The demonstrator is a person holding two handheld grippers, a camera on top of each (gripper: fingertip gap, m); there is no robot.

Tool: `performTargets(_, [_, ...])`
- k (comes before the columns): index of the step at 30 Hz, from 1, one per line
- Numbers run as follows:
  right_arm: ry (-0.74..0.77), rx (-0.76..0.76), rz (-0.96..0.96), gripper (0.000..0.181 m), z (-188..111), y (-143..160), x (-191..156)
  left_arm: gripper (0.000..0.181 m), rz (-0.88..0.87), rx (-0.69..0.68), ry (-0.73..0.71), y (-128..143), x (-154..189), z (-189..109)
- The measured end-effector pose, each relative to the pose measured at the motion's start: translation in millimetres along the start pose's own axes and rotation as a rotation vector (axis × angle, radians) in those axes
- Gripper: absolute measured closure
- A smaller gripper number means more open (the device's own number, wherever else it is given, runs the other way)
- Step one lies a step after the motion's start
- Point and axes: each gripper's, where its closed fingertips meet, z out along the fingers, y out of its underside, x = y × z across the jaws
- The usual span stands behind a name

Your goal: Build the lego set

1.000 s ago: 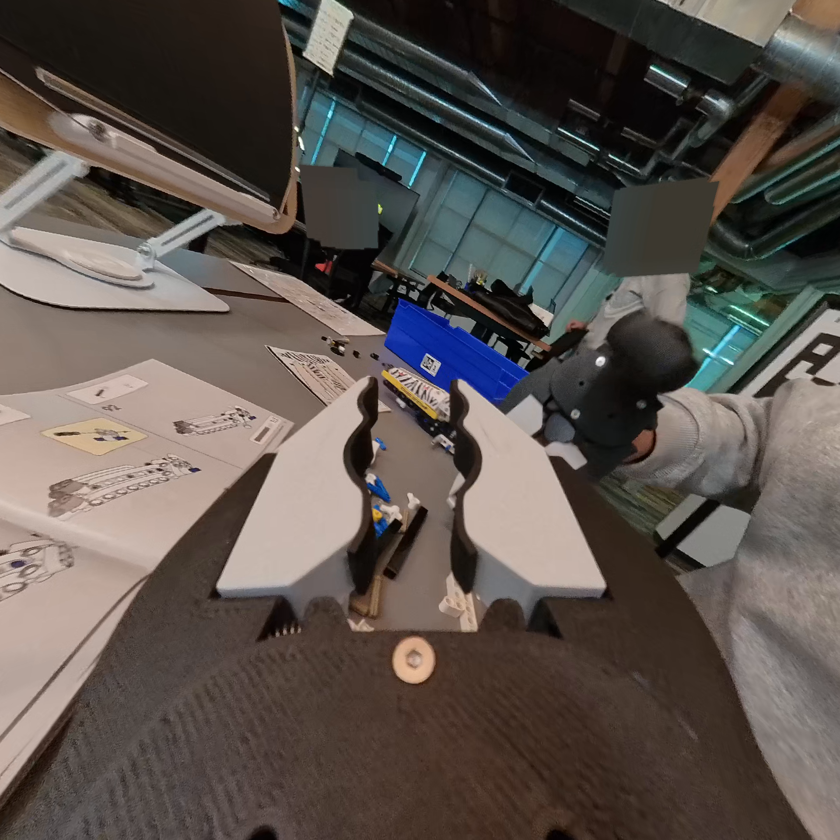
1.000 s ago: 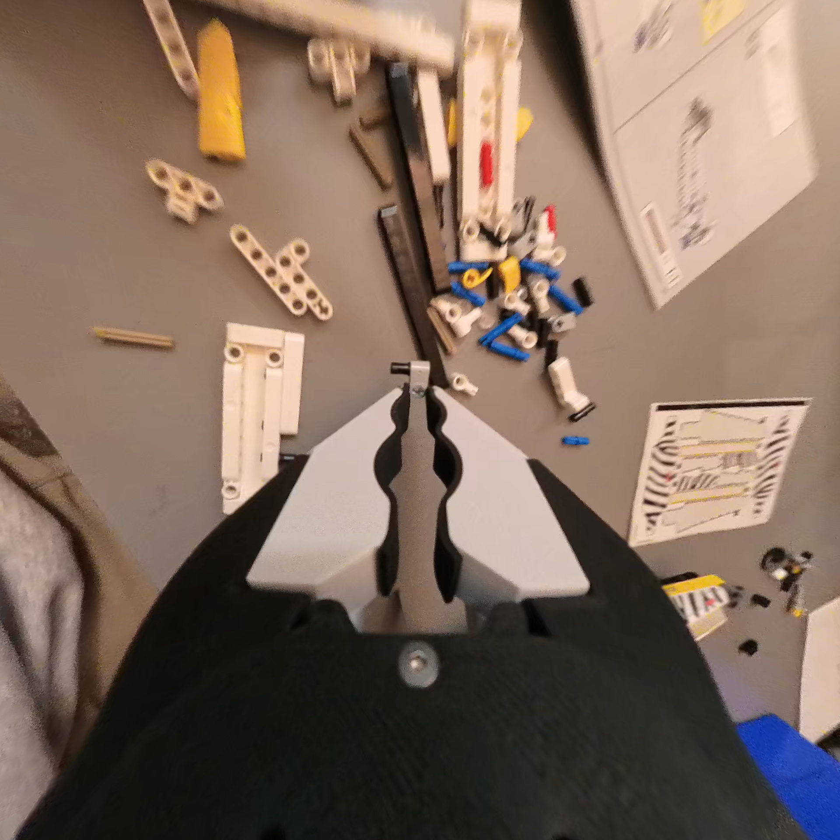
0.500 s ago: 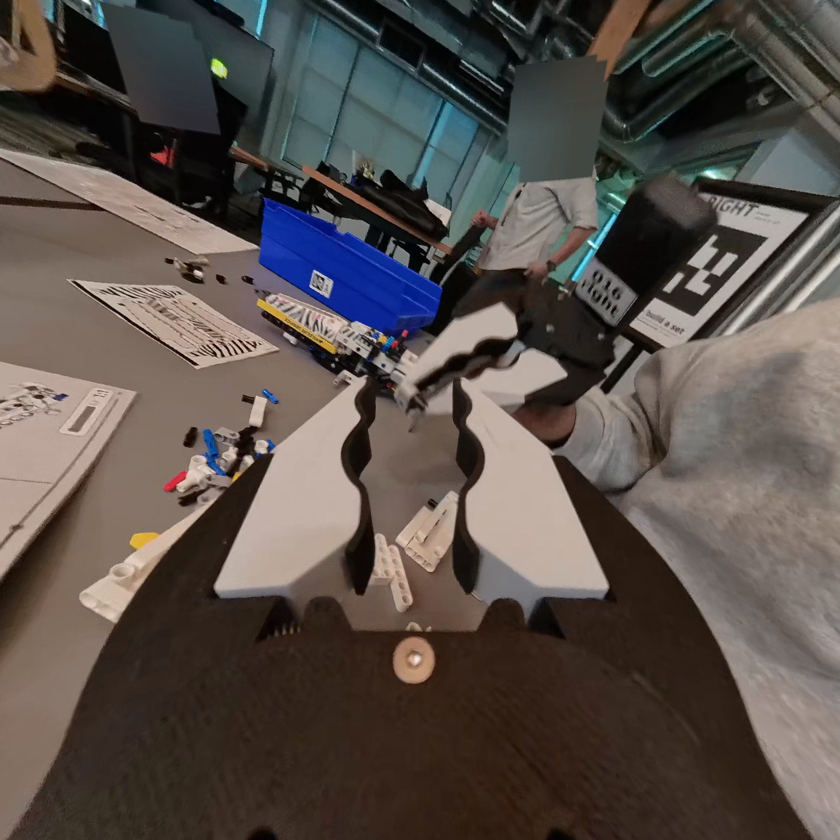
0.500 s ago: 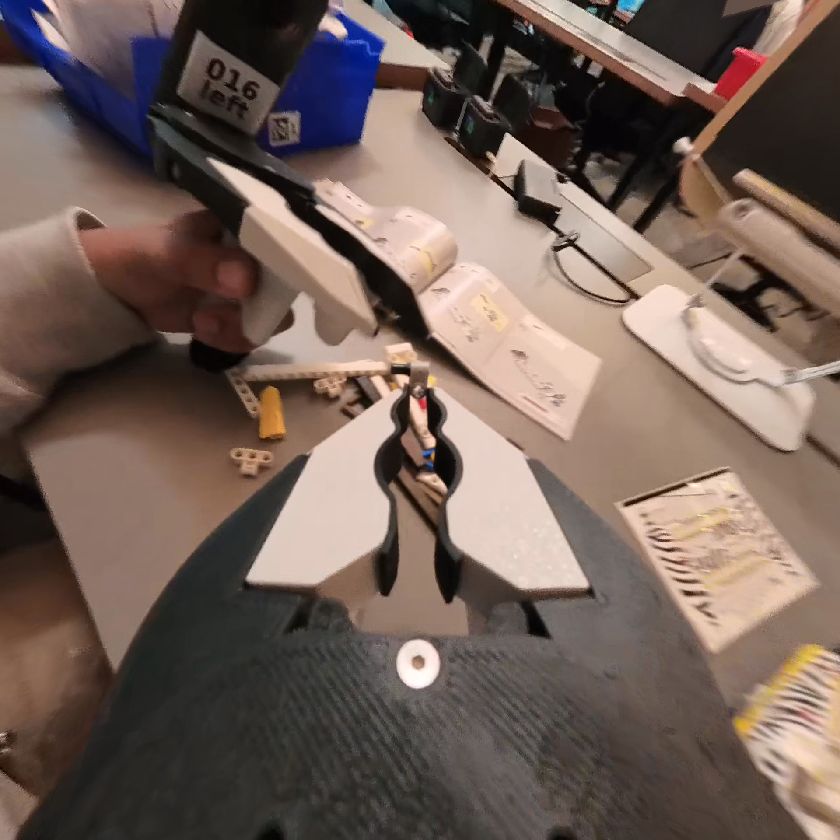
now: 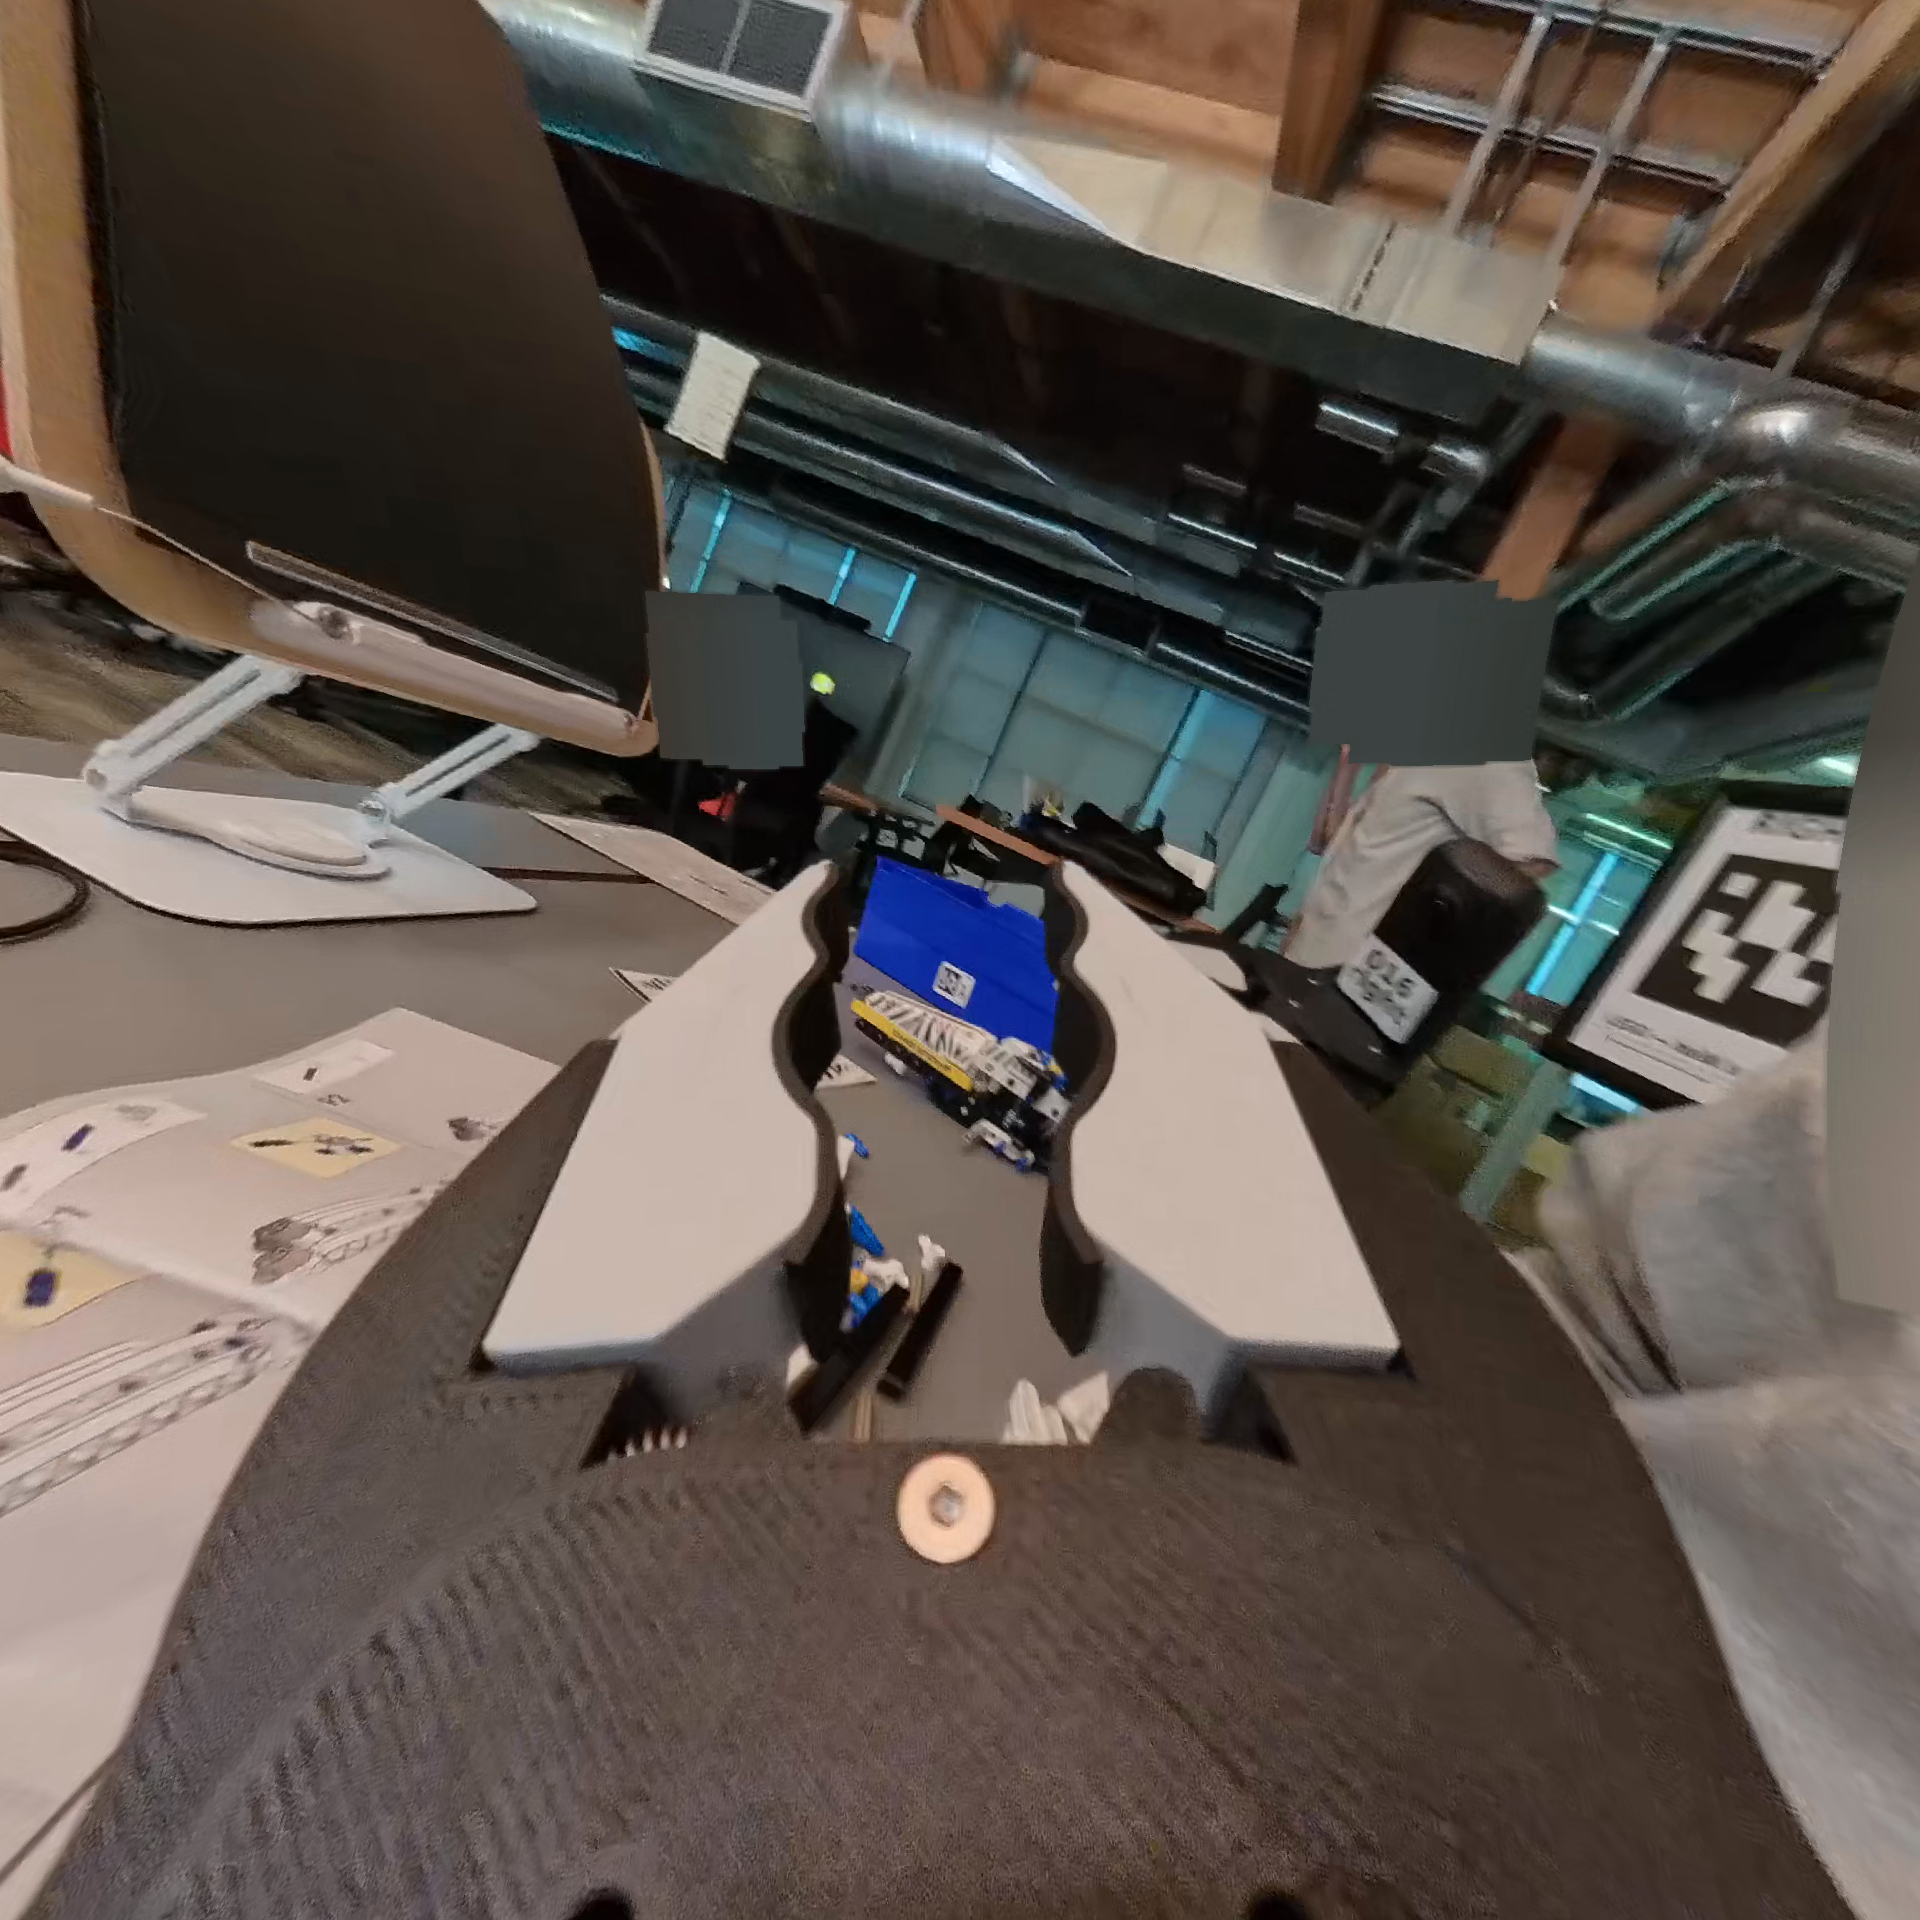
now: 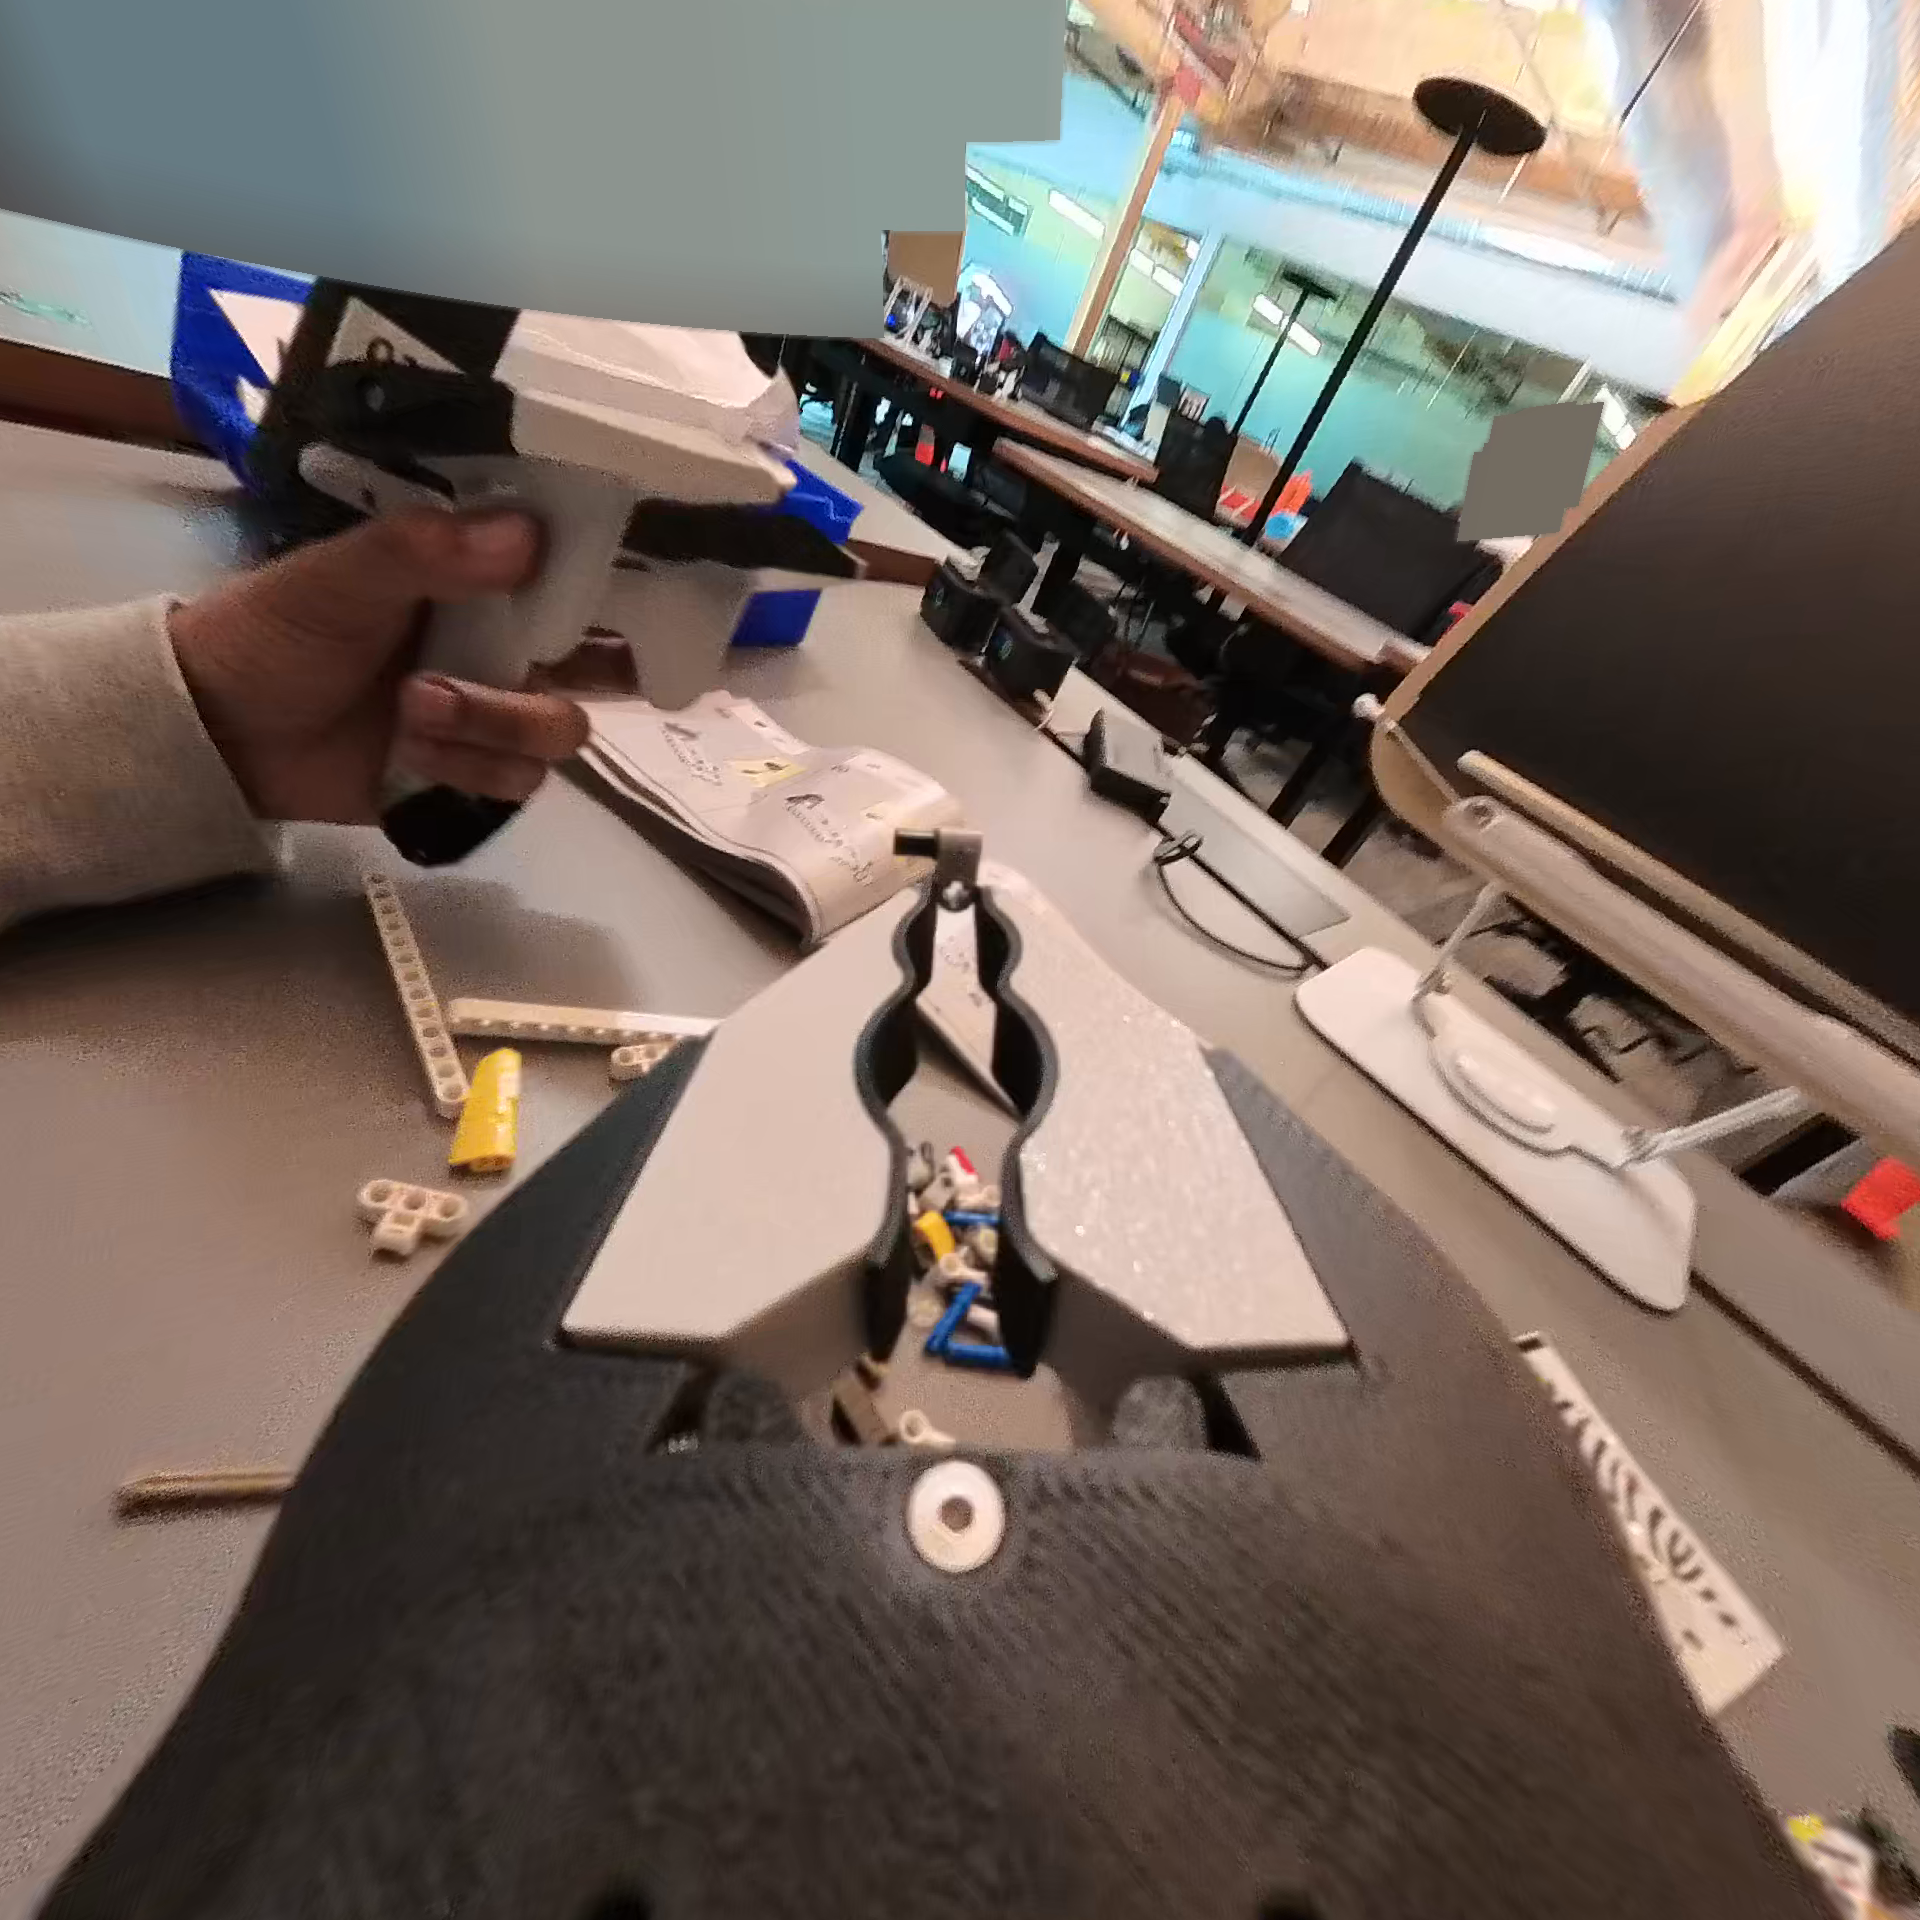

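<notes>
- The left gripper (image 5: 943, 914) sits in the middle of the left wrist view with its jaws well apart and nothing between them.
- Through that gap, just above the frame's centre, I see the half-built lego model (image 5: 961, 1060), striped black and white with a yellow edge, lying on the grey table (image 5: 312, 977).
- Behind the model stands a blue bin (image 5: 951, 940).
- Lower in the same gap lies a small pile of loose pieces (image 5: 868, 1262), blue and white, beside a long black beam (image 5: 920, 1330).
- An open instruction booklet (image 5: 187, 1226) fills the left side of that frame, and a dark monitor (image 5: 343, 332) on a white stand takes the upper left.
- The right gripper (image 6: 948, 883) is at the centre of the right wrist view, its tips pinched together on a small grey connector piece (image 6: 958, 850) with a black pin sticking out to its left.
- That piece is held up above the table, in front of the booklet.
- At the upper left of the right wrist view, a hand (image 6: 343, 665) holds the left gripper's handle, raised off the table.
- At the left of that frame lie a yellow curved piece (image 6: 486, 1110), a long white beam (image 6: 416, 987), a small white connector (image 6: 410, 1214) and a tan rod (image 6: 203, 1486).
- A sticker sheet (image 6: 1652, 1538) lies at the lower right.
</notes>
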Motion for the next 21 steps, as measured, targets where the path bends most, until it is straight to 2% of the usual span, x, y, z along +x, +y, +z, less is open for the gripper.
performTargets(2, [0.001,0.029,-0.018,0.177,-0.6,3.9,-0.9,0.152,0.001,-0.074,0.049,0.4,4.3,-16.1])
performTargets(5, [-0.046,-0.003,0.033,0.178,1.9,26.7,-9.6,0.159,0.183,-0.108,-0.066,-4.0,-5.7,-35.9])
performTargets(8, [-0.053,0.029,0.064,0.178,0.0,22.5,-6.0,0.167,0.384,0.022,-0.217,-29.4,-11.4,-49.5])
performTargets(10, [-0.093,0.034,0.136,0.178,0.4,23.1,-7.8,0.181,0.466,0.154,-0.457,-54.9,-31.9,-71.4])
performTargets(12, [-0.113,0.035,0.178,0.178,0.2,24.1,-7.3,0.181,0.521,0.274,-0.581,-74.1,-35.5,-92.2])
performTargets(14, [-0.111,0.044,0.190,0.177,-1.0,23.4,-4.8,0.181,0.520,0.322,-0.637,-80.5,-39.0,-102.1])
performTargets(18, [-0.129,0.039,0.202,0.177,0.0,24.0,-6.7,0.181,0.489,0.276,-0.660,-74.7,-48.0,-99.7])
performTargets(21, [-0.131,0.036,0.171,0.178,0.2,23.3,-9.9,0.180,0.480,0.290,-0.667,-75.7,-49.5,-102.4])
